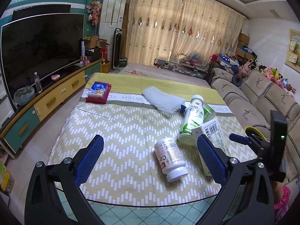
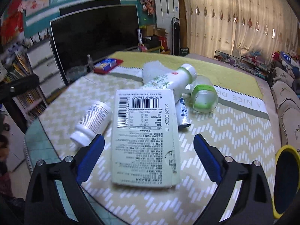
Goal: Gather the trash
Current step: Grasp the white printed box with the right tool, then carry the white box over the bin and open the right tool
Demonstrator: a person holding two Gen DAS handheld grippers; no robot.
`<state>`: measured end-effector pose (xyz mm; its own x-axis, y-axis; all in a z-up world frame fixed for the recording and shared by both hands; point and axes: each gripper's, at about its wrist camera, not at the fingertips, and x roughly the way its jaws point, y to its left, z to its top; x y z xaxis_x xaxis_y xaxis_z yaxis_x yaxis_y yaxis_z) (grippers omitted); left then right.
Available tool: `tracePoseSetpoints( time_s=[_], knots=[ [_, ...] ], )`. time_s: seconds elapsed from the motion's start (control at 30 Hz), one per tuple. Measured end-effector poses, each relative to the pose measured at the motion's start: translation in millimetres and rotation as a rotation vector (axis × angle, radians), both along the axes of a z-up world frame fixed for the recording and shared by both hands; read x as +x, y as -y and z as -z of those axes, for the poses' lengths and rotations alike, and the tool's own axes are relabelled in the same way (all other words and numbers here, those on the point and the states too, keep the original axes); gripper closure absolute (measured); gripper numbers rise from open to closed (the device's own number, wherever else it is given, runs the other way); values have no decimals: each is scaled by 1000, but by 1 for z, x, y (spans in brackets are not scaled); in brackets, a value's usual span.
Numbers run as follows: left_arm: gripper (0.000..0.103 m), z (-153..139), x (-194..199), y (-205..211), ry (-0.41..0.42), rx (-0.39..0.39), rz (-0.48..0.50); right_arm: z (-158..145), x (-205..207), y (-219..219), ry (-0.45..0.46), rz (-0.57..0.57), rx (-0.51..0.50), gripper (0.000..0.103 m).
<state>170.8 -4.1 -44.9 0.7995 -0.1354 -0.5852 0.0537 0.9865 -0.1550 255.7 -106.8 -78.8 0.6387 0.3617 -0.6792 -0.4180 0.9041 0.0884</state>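
Trash lies near on the table (image 2: 234,140): a carton (image 2: 144,140), likely light and crushable, best pinched across its long sides. Right gripper (image 2: 149,150) straddles it, fingers wide; left gripper (image 1: 150,155) is wide too.

left gripper (image 1: 150,159): my black frame, 2 blue mesh pads (image 1: 90,161), silver screws
right gripper (image 2: 149,157): same as my left

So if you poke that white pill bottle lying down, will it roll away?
Probably yes: the white pill bottle is round and lies on its side on the flat mat, so a sideways nudge would likely roll it. It looks like smooth plastic, maybe slippery. The open left tool should squeeze across its body.
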Motion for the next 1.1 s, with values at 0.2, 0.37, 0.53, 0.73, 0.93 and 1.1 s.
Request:
tracePoseSetpoints(
  time_s=[0.2,0.37,0.53,0.73,0.93,1.1],
  knots=[
    [5,9,10,1,-19,-9,0,10,9,-4,-36,3,-16,12],
    [5,18,15,1,-38,-12,0,16,19,-9,-59,-2,-10,15],
    [5,24,17,1,-50,-13,1,22,22,-12,-102,-18,18,33],
    [5,31,21,5,-68,-9,12,18,14,-7,-92,-8,31,34],
    [5,34,23,10,-77,-4,23,10,1,9,-64,21,74,34],
    [5,37,25,18,-88,7,37,0,-12,36,-34,73,101,34]
  ],
)
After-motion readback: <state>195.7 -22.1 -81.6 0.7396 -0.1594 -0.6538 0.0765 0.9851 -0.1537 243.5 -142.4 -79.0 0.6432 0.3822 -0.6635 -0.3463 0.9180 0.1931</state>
